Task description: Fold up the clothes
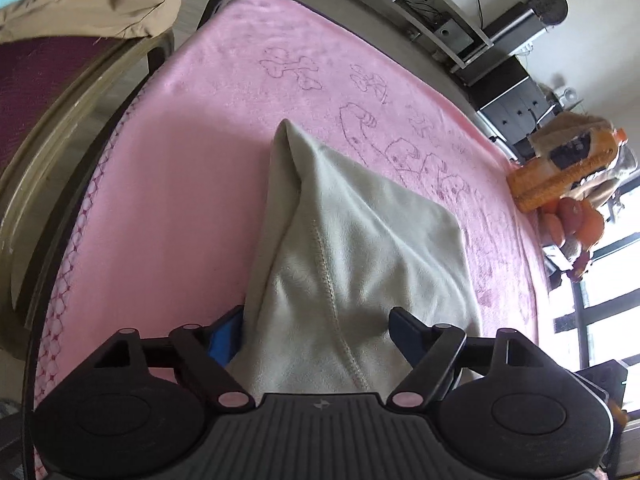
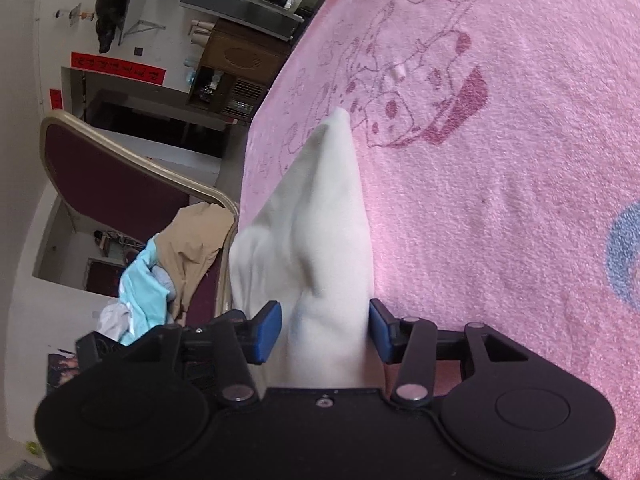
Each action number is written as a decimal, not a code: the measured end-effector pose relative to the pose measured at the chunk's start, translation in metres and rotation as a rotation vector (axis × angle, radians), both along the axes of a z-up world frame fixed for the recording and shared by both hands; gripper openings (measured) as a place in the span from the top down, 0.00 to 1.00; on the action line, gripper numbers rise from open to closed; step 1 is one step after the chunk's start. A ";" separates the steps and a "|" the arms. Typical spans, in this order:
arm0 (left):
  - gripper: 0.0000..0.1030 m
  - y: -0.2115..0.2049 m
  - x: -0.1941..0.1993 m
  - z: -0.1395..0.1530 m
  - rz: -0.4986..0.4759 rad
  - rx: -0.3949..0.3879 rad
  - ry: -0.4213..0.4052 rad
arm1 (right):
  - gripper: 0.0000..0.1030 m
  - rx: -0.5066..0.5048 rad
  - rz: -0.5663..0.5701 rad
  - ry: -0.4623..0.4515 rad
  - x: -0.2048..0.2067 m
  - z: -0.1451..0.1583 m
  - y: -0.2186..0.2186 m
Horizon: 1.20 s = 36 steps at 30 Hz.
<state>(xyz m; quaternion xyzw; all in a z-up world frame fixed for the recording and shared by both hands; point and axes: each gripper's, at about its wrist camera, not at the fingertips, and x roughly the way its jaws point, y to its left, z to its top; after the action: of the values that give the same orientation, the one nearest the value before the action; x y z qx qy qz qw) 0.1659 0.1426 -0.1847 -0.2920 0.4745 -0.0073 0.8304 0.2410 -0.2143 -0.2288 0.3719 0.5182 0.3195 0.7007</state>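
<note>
Judging by the single crease, folding was only partway done — the pale garment (image 1: 352,264) lay between the left gripper (image 1: 316,332) fingers, which stood apart, and bunched between the right gripper (image 2: 325,330), whose pads flanked it without clamping; more clothes (image 2: 176,264) waited beyond.

Left wrist fisheye sits behind the left claw (image 1: 320,336), tilted steeply down, close over the pink blanket (image 1: 180,168). Right wrist fisheye sits behind the right claw (image 2: 324,332), angled lower (picture rolled sideways), also close. Both share the blanket, the pale garment (image 1: 352,264) and the maroon chair (image 2: 120,184).
</note>
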 end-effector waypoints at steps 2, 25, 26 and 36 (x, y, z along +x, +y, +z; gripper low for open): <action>0.54 -0.007 -0.003 0.004 -0.007 0.052 -0.009 | 0.67 -0.043 -0.012 -0.014 -0.003 0.003 0.002; 0.84 -0.159 -0.059 0.143 -0.118 0.335 -0.354 | 0.79 -0.299 -0.142 -0.334 -0.078 0.155 -0.074; 0.84 -0.176 -0.057 0.147 -0.137 0.324 -0.362 | 0.79 -0.299 -0.170 -0.334 -0.082 0.161 -0.094; 0.84 -0.363 0.026 0.115 -0.331 0.234 -0.310 | 0.78 -0.425 -0.468 -0.311 -0.074 0.152 -0.260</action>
<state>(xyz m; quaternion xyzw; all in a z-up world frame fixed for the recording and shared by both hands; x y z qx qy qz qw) 0.1916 -0.2199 -0.0699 -0.1074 0.3806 -0.1329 0.9088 0.1673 -0.4748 -0.0768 0.2732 0.3608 0.0880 0.8874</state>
